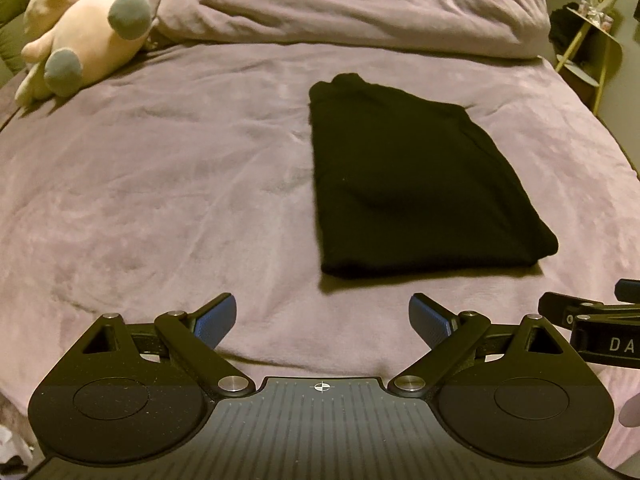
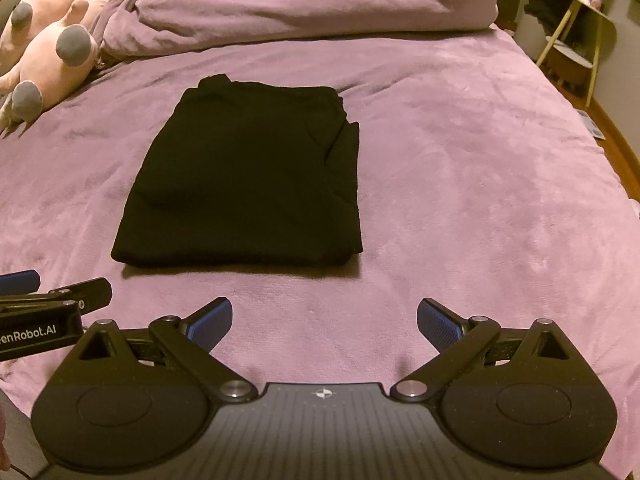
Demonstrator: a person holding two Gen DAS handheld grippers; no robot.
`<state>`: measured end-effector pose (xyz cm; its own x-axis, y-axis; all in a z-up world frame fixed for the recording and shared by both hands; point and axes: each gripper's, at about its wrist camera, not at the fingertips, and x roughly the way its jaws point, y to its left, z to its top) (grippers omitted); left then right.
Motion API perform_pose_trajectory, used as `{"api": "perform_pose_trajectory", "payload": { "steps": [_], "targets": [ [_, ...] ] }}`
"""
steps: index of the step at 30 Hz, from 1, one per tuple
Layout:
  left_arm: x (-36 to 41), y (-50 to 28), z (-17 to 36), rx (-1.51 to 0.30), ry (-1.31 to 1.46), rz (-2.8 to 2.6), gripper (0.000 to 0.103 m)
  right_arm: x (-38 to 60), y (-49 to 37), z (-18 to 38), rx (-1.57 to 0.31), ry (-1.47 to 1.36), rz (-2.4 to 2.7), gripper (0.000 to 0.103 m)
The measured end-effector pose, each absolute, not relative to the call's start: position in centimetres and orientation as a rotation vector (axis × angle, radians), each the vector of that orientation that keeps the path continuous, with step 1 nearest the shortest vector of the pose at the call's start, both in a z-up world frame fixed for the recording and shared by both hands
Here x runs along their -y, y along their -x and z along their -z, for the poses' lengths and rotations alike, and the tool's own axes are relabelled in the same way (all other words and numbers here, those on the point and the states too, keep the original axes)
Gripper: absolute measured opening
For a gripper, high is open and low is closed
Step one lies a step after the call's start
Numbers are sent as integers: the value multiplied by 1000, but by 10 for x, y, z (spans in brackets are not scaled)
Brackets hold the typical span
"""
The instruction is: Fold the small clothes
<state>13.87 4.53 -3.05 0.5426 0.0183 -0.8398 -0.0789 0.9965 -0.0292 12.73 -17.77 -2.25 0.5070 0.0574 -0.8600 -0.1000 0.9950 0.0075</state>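
At the far left of the bed, pink plush toys [image 1: 86, 36] with grey feet lie by the bunched duvet [image 1: 360, 4], well apart from the work. Nearer, the left gripper [image 1: 322, 320] hovers over the mauve bedspread [image 1: 140, 184] with its blue-padded fingers [image 1: 216, 318] spread wide and nothing between them. Right of it and farther off lies the black garment [image 1: 404, 184], flat on the bedspread, folded into a tidy rectangle with its near edge just beyond both tools. The right gripper [image 2: 324, 322] is likewise spread wide and empty, close beside the left one.

Judging from the neat shape, the folding of this piece looks done or nearly so, with both tools clear of the cloth. If one more fold is wanted, the next move calls for both tools to pinch the two near corners and carry them evenly to the far edge; otherwise a fresh piece must be fetched, and none is in view.

The right wrist view shows the garment's right side, where layered edges [image 2: 340, 128] step out unevenly near the far corner; the left wrist view shows that side only at a slant. The left view shows a straighter left edge. At the far right stands a yellow-legged side table [image 2: 576, 28].
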Motion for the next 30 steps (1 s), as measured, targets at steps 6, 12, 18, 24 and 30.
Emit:
{"api": "perform_pose_trajectory", "payload": {
  "steps": [6, 12, 18, 24, 30],
  "targets": [
    [-45, -138, 28, -993, 64, -58, 97, 177, -127, 21, -1030, 55, -95, 99],
    [-45, -139, 28, -996, 63, -58, 97, 177, -127, 20, -1034, 56, -91, 99],
    [-45, -140, 26, -998, 65, -53, 97, 178, -128, 21, -1041, 58, -89, 99],
    [-44, -141, 27, -1002, 61, -51, 97, 178, -128, 21, -1043, 58, -85, 99],
    [-44, -142, 28, -1006, 64, -46, 97, 178, -129, 22, -1051, 59, -85, 99]
  ]
}}
